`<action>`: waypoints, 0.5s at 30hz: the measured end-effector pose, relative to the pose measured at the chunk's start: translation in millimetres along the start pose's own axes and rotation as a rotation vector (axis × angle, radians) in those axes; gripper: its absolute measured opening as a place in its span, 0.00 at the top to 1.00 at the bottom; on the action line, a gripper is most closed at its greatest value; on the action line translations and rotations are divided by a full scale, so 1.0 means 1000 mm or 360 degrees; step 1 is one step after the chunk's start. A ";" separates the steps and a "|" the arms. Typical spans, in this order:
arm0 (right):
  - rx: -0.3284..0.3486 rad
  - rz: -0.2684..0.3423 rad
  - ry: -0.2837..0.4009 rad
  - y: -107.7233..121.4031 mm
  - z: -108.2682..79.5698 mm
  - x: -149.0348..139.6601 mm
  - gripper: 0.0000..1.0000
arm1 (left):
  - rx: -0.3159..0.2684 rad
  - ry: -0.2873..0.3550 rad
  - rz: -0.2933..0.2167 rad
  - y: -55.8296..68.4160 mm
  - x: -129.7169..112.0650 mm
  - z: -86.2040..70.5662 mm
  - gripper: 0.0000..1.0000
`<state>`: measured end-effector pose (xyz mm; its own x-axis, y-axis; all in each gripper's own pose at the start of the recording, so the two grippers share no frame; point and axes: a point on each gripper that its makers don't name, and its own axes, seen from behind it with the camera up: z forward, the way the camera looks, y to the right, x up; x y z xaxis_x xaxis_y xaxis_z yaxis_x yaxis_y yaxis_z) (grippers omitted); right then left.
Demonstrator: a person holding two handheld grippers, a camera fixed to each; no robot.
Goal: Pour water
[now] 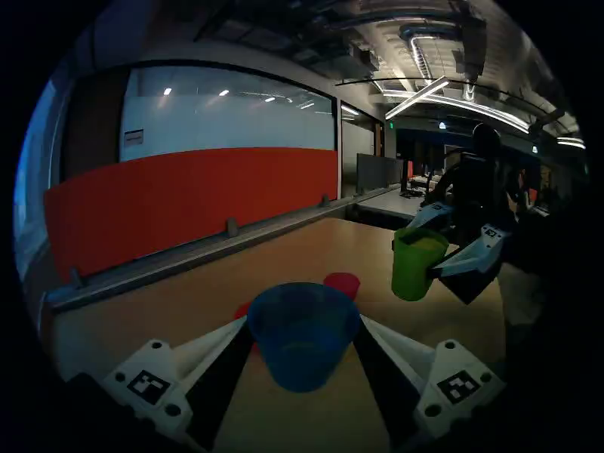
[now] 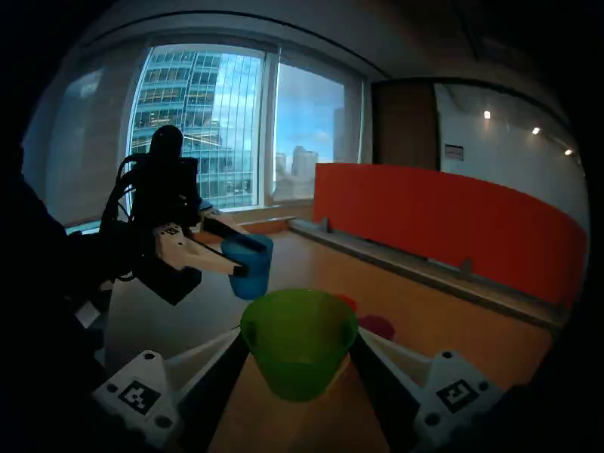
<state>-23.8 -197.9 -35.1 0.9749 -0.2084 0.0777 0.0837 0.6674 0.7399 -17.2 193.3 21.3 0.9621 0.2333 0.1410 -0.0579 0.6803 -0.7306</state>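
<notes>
Holding a cup in each hand right now: your left gripper (image 1: pixel 303 323) has its jaws clamped on the blue cup (image 1: pixel 302 351), one finger on each side, and your right gripper (image 2: pixel 299 332) grips the green cup (image 2: pixel 298 359) the same way. Both cups are upright with their mouths up, and both look lifted clear of the bench (image 1: pixel 317 245).

What the pour turns on is the gap. In the left gripper view, the green cup sits off to the right of the blue one, farther out and a touch higher, with open air between them. No rim is over the other yet. I'd guess you need to bring them together before tipping either.

Hard to make out:
- **Water:** the lighting is dim, so I honestly can't tell which cup has water in it. There's maybe a faint tint low in the blue one.
- **Red round thing (image 1: pixel 343 283):** it lies on the bench behind the blue cup, partly hidden, and I can't say what it is.
- **Hands:** yours are lost in shadow.
</notes>
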 end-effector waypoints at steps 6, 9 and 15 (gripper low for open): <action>-0.0030 -0.0003 0.0079 0.002 0.000 0.016 0.09 | 0.0013 0.0059 -0.0011 0.000 0.008 -0.006 0.13; -0.0033 -0.0004 0.0106 0.002 0.001 0.022 0.09 | 0.0012 0.0079 -0.0012 0.002 0.011 -0.007 0.13; -0.0031 -0.0001 0.0140 0.003 0.002 0.031 0.08 | 0.0016 0.0127 -0.0005 0.005 0.023 -0.010 0.13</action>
<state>5.9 -203.6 -29.4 0.9892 -0.1455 0.0176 0.0873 0.6814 0.7267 7.2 194.6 14.2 0.9805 0.1751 0.0892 -0.0571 0.6882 -0.7233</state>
